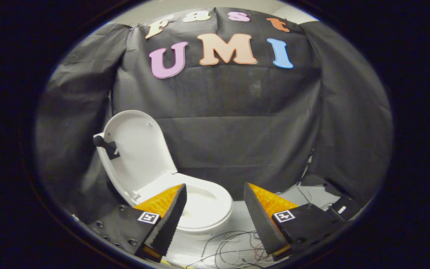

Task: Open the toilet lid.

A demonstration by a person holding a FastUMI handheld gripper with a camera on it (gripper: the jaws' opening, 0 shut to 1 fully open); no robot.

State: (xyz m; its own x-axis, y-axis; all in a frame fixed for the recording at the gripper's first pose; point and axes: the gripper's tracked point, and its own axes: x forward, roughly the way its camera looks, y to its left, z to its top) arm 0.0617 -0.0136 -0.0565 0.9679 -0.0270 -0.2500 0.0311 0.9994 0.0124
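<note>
The toilet lid [137, 149] stands raised in the left-centre of the frame, its long axis running up and slightly leftward from the hinge, its pale inner face turned toward the right and toward the camera. Its rounded top edge leans back close to the black cloth wall [237, 142]; whether it touches the cloth I cannot tell. A small dark handle piece [105, 145] is fixed on the lid's left edge, sticking out to the left. Below and right of the lid lies the white toilet seat [215, 203], open to view with the bowl hollow showing, its front rim curving toward the lower middle of the frame. The tool [215, 213] sits low in the frame with its two fingers spread wide and nothing between them but the seat's front rim and bare floor; the left finger [170, 220] overlaps the seat's near side in the picture, the right finger [261, 220] stands clear of it. The pale floor [241, 220] opens to the right of the toilet, with thin loose wires [230, 248] strewn across it in the lower middle, and a dark box [343, 207] at the lower right against the cloth.
</note>
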